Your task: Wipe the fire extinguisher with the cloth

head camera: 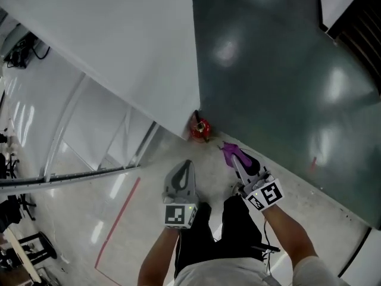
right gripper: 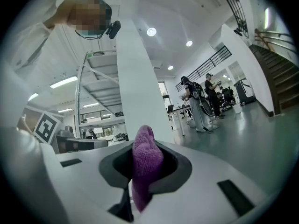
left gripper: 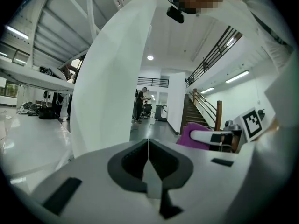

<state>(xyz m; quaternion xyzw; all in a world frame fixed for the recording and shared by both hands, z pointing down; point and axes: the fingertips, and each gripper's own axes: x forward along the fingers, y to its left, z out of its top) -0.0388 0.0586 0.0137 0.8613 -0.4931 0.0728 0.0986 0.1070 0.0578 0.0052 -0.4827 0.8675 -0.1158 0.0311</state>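
Observation:
A small red fire extinguisher (head camera: 200, 128) stands on the floor at the foot of a white pillar's corner, seen from above in the head view. My right gripper (head camera: 232, 152) is shut on a purple cloth (head camera: 228, 152), whose free end pokes out toward the extinguisher, a short way below and right of it. The cloth (right gripper: 145, 164) bulges from between the jaws in the right gripper view. My left gripper (head camera: 186, 164) is shut and holds nothing, below the extinguisher; its jaws (left gripper: 148, 148) meet in a thin line. The extinguisher shows in neither gripper view.
The white pillar (head camera: 131, 46) fills the upper left and a dark glossy floor (head camera: 280, 70) the upper right. A red line (head camera: 119, 219) runs across the pale floor at lower left. People stand by desks (right gripper: 201, 101) far off, and a staircase (left gripper: 205, 111) rises beyond.

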